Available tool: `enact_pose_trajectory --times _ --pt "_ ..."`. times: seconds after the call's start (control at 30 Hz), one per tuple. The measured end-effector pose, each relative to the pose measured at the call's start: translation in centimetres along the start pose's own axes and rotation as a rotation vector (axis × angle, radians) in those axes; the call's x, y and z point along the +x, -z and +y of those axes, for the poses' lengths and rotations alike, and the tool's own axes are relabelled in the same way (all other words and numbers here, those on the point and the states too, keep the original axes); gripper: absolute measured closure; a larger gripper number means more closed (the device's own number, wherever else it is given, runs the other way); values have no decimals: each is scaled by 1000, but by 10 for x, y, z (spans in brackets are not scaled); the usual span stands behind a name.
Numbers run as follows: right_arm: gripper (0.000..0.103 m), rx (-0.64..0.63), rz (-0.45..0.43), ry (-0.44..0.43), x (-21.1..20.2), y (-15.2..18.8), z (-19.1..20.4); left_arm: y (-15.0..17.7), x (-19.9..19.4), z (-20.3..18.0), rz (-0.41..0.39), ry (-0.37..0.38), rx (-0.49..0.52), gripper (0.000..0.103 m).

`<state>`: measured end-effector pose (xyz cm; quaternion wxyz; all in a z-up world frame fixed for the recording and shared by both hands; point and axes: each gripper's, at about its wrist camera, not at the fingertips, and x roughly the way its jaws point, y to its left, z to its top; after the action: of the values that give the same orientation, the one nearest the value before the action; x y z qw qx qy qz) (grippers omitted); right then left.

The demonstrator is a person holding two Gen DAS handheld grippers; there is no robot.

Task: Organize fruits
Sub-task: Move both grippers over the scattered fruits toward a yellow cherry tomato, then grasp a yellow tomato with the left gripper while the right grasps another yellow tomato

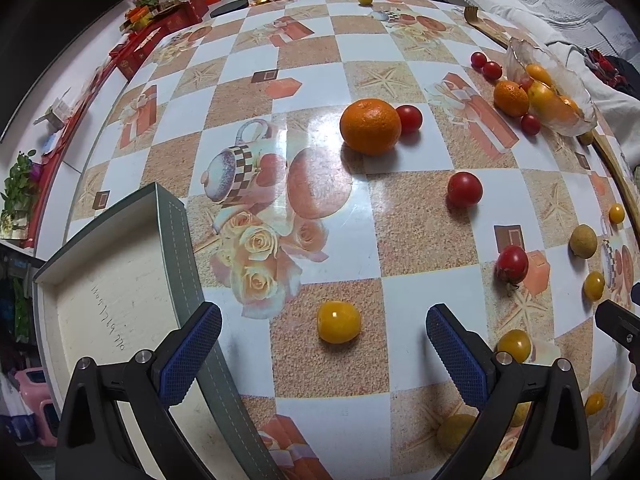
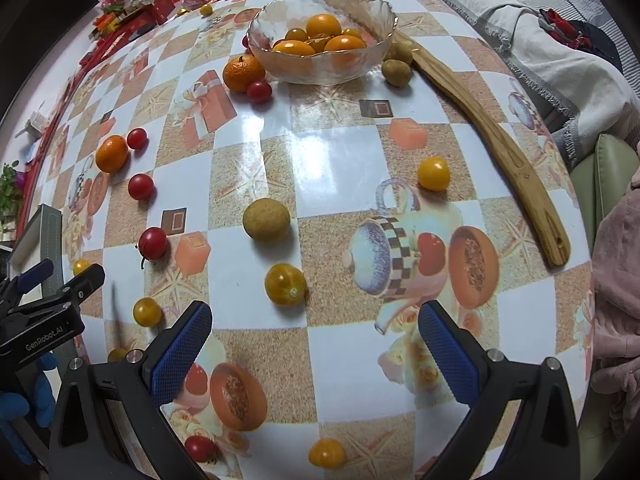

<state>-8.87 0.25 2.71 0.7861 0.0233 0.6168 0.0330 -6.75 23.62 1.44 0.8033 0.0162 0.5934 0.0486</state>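
Fruit lies scattered over a checked tablecloth. In the left wrist view my left gripper point(image 1: 324, 344) is open, with a yellow tomato point(image 1: 338, 321) on the cloth just ahead between its fingers. Farther off sit a large orange point(image 1: 370, 126) and several red tomatoes point(image 1: 464, 189). In the right wrist view my right gripper point(image 2: 316, 332) is open and holds nothing; a yellow tomato point(image 2: 285, 284) lies just beyond its fingers. A glass bowl point(image 2: 320, 66) holding oranges and yellow tomatoes stands at the far side. A brown round fruit point(image 2: 266, 219) rests mid-table.
A grey open box point(image 1: 176, 240) sits at the table's left edge beside my left gripper. A long wooden spatula point(image 2: 500, 140) lies along the right side. Red packages and snack clutter point(image 1: 160, 20) fill the far end. A sofa with blankets point(image 2: 560, 40) borders the right.
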Motion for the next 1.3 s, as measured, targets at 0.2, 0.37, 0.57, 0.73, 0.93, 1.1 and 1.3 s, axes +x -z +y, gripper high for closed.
enact_pose_trajectory --times 0.2,0.37,0.57,0.73,0.93,1.1,1.3 --pt "16 -28 12 -8 11 -5 10 -1 9 -3 21 7 3 11" --pt "26 -62 15 20 18 -7 20 -1 9 -1 25 26 -13 14" --pt "61 -108 2 60 15 -7 26 0 7 -3 22 80 -17 38" --pt "79 -101 -4 29 12 -10 27 7 -1 -7 -6 103 -3 76" --pt "79 -26 -11 -55 1 -4 14 11 -10 4 -18 179 -31 79" --pt "79 -29 -25 -89 -11 2 17 16 -23 11 -25 192 -43 80" --pt "79 -58 -36 -123 -26 2 33 21 -48 26 -59 197 -57 79"
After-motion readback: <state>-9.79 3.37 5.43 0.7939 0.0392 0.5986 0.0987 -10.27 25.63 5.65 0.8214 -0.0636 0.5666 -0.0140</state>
